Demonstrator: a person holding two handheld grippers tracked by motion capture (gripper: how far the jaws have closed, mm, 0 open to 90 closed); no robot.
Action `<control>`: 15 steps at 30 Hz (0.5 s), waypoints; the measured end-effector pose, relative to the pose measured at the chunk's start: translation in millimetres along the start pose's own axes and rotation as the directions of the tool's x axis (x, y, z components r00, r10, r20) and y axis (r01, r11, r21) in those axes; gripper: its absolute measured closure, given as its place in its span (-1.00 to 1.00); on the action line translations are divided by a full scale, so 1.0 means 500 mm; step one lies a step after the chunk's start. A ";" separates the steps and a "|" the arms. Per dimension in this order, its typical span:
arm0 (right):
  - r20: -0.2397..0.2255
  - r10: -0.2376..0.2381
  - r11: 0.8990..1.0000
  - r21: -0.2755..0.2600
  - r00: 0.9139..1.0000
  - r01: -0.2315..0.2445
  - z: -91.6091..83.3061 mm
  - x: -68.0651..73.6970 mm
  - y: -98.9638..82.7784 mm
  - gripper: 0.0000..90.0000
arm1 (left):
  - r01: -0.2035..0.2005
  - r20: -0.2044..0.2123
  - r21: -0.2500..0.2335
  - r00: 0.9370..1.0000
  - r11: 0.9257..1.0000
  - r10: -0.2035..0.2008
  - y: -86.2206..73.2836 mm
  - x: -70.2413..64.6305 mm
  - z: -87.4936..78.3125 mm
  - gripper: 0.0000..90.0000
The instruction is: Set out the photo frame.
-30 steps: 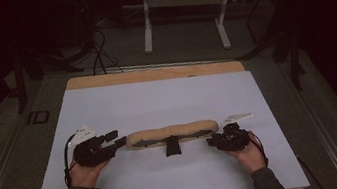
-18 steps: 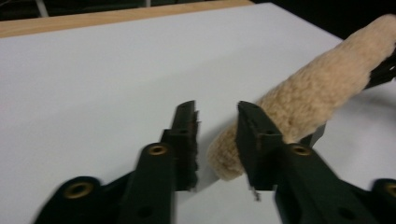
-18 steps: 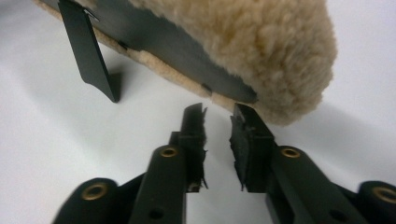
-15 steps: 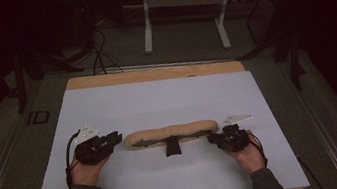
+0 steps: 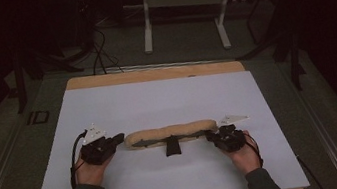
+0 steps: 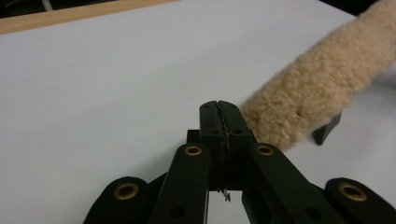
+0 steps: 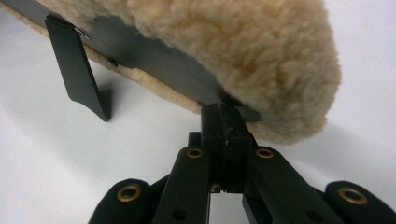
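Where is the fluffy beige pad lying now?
In the high view, the fluffy beige pad lies across the near middle of the white sheet, between the left tool and the right tool.

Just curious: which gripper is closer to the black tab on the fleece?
Right. Both just closed, nothing visibly between: right gripper at the fleece's right end, nearer the tab; left gripper beside its left end, farther.

Dim, dark-edged high view; bright, sharp close-ups.
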State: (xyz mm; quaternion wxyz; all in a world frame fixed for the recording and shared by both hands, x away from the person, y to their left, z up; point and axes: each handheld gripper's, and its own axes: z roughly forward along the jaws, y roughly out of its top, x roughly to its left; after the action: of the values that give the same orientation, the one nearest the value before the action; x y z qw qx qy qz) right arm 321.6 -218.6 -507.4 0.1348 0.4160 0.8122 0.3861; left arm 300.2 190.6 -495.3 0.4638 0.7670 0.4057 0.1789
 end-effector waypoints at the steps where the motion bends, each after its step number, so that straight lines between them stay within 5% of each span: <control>1: 0.003 -0.001 1.000 0.001 1.000 0.001 0.001 0.001 0.000 1.00 | -0.003 -0.002 0.001 1.000 1.000 0.003 0.000 -0.002 0.001 1.00; 15: -0.004 -0.002 1.000 -0.001 1.000 0.002 0.011 0.007 0.008 1.00 | -0.013 0.003 -0.002 1.000 1.000 0.013 -0.006 -0.010 -0.004 1.00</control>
State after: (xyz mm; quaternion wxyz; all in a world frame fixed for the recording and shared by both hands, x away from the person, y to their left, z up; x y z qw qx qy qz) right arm 324.8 -211.4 -507.8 0.1338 0.4144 0.8127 0.3872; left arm 294.4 188.4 -496.1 0.4640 0.7695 0.3998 0.1812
